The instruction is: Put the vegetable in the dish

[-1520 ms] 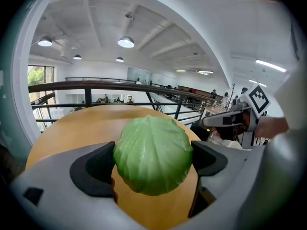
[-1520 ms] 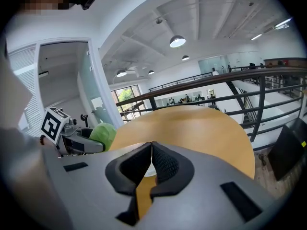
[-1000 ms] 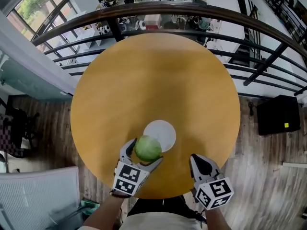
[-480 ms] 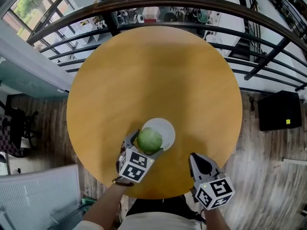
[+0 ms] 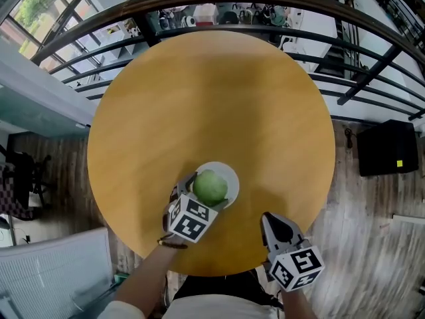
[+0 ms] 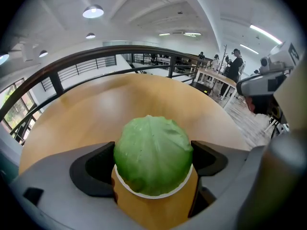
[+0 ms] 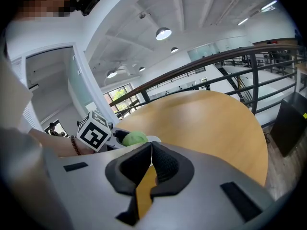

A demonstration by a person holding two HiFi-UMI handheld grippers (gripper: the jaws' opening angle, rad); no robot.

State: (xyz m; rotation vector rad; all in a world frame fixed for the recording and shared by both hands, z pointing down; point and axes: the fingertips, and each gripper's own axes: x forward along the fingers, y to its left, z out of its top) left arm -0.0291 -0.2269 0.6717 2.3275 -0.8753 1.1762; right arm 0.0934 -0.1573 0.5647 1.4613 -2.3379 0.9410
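The left gripper (image 5: 208,191) is clamped on a round green cabbage-like vegetable (image 5: 210,185). In the head view the vegetable sits over the small white round dish (image 5: 230,177), which lies toward 6 o'clock on the round wooden table (image 5: 212,92).

The left gripper view adds that both jaws press the vegetable's (image 6: 152,152) sides and that the dish's white rim (image 6: 144,194) curves directly beneath it. No view settles whether the two touch.

The right gripper (image 5: 275,224) hangs at 4 o'clock from the dish, over the table's near edge. Only its own view shows the jaws pressed together with nothing between them (image 7: 151,150); the vegetable (image 7: 134,138) shows beyond them at 11 o'clock.
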